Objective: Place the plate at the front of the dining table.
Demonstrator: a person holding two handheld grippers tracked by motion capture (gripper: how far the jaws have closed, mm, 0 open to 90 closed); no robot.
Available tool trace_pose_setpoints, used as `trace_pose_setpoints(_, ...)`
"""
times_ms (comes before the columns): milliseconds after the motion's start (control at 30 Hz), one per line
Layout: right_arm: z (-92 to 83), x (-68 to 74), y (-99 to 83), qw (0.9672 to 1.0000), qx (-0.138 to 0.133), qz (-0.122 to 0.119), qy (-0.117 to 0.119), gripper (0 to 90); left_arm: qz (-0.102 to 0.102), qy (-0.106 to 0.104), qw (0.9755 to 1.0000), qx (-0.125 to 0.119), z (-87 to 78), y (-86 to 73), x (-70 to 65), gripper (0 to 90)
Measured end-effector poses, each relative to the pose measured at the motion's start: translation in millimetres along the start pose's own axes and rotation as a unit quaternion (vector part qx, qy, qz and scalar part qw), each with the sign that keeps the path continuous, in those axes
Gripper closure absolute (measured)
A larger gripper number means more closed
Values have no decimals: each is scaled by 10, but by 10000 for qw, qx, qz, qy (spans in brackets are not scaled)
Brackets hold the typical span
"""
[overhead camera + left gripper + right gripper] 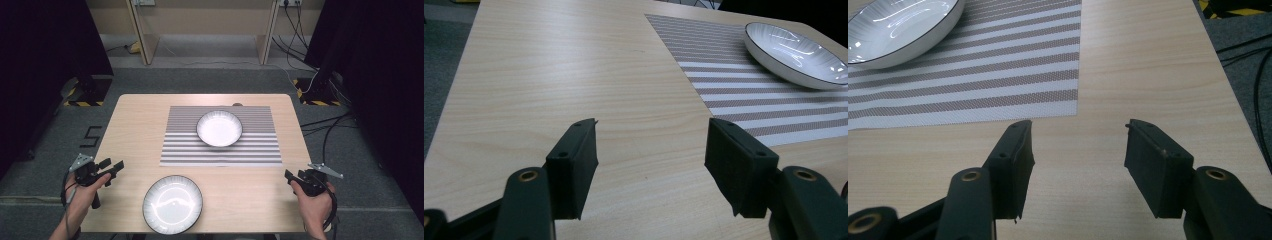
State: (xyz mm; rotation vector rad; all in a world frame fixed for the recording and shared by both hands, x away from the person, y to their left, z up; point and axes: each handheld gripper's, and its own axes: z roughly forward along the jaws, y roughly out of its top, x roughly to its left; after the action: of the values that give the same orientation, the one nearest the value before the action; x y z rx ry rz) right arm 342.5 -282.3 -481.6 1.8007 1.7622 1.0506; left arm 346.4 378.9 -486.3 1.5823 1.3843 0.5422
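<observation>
A white bowl with a dark rim sits on a grey-and-white striped placemat at the middle of the table; it also appears as the bowl on the placemat and the bowl on the placemat. A second, larger bowl rests on bare wood near the front edge. My left gripper is at the table's left edge, left of that bowl, open and empty. My right gripper hovers at the front right corner, open and empty.
The light wooden table stands on grey carpet. Beyond it are wooden furniture legs, black stands with hazard-striped bases, and cables on the floor at the right. Bare wood lies between the two grippers.
</observation>
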Motion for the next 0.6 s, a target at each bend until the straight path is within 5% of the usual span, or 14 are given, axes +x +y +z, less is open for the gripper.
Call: trace_pose_setpoints(600,-30,-128,-131,9999,-33,43,-153,449,-25,101,9999,-7,-24,-106,91,364)
